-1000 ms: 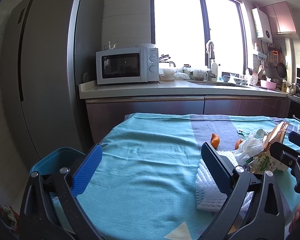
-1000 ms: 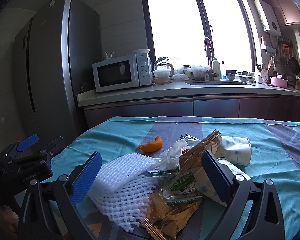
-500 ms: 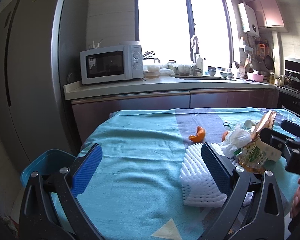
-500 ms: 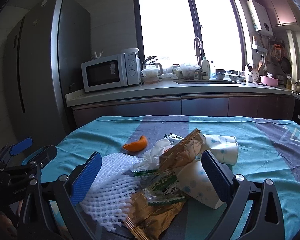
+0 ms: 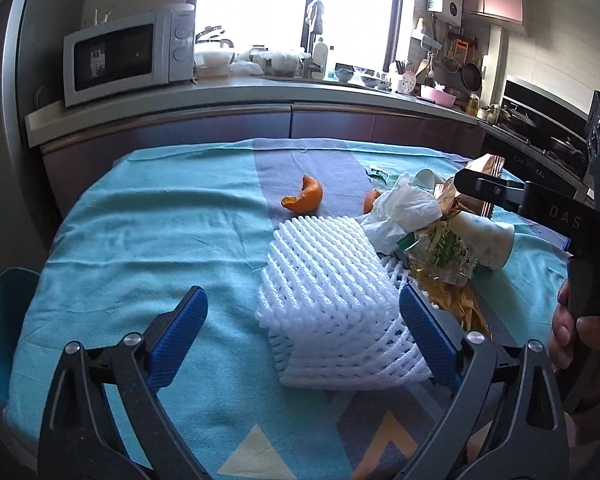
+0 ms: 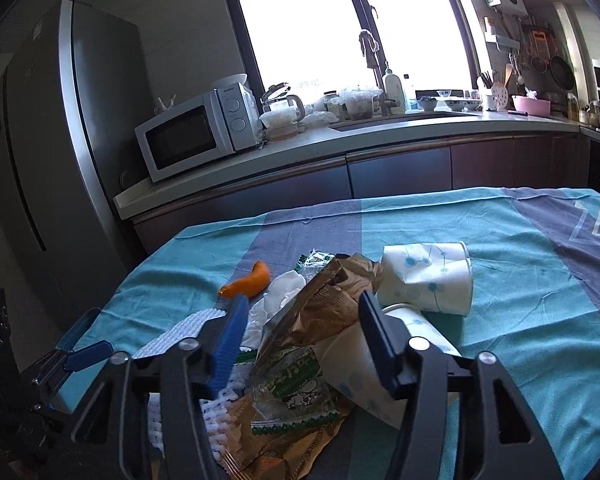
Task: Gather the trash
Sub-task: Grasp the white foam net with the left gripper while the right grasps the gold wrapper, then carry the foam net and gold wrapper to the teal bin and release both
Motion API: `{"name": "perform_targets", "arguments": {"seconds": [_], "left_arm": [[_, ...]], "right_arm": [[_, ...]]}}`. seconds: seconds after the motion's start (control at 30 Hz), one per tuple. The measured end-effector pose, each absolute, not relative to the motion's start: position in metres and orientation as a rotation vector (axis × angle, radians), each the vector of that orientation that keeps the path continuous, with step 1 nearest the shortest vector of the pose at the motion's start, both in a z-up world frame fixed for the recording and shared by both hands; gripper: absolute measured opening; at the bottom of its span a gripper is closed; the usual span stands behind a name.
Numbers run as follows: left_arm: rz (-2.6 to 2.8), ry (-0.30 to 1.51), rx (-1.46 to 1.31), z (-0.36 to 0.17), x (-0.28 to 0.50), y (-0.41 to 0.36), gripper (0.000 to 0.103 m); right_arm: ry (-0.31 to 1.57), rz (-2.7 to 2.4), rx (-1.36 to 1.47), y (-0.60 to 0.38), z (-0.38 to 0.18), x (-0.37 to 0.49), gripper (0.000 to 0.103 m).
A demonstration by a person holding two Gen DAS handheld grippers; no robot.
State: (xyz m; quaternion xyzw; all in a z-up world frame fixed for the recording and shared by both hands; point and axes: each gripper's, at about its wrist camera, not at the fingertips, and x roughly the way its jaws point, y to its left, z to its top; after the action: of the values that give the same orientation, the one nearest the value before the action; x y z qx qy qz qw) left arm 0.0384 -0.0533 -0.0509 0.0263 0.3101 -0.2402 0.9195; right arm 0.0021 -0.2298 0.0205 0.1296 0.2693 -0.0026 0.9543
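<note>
- The table point(image 5: 148, 232), under a soft teal and grey cloth, carries all the trash in one heap; nothing looks collected yet, I judge.
- A blue bin point(image 5: 0, 320) waits at the table's left edge.
- The white foam netting point(image 5: 332, 292), a springy ribbed stack, lies partly between the left gripper point(image 5: 300, 336) jaws, which are wide apart and have just been closing slightly, gripping nothing.
- Two patterned paper cups point(image 6: 432, 280) lie tipped over.
- The right gripper point(image 6: 300, 332) has just been closing; the crinkly gold wrapper point(image 6: 316, 316) sits between its jaws, though I cannot tell whether the pads pinch it.
- Crumpled tissue point(image 5: 404, 208) and curled orange peel point(image 5: 304, 200) remain.
</note>
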Motion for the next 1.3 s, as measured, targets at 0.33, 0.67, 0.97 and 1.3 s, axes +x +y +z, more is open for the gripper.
{"name": "perform_targets", "arguments": {"seconds": [0.33, 0.67, 0.97, 1.3], "left_arm": [[-0.576, 0.731, -0.089, -0.066, 0.068, -0.044, 0.021], [-0.562, 0.673, -0.211, -0.037, 0.063, 0.001, 0.006], [-0.430, 0.583, -0.256, -0.009, 0.050, 0.069, 0.006], [-0.089, 0.554, -0.305, -0.006, 0.041, 0.199, 0.006]], "right_arm": [[0.495, 0.095, 0.272, -0.228, 0.041, -0.002, 0.017], [0.419, 0.236, 0.266, -0.208, 0.075, -0.010, 0.017], [0.491, 0.519, 0.324, -0.155, 0.075, 0.026, 0.017], [0.629, 0.889, 0.360, -0.026, 0.065, 0.101, 0.017]]}}
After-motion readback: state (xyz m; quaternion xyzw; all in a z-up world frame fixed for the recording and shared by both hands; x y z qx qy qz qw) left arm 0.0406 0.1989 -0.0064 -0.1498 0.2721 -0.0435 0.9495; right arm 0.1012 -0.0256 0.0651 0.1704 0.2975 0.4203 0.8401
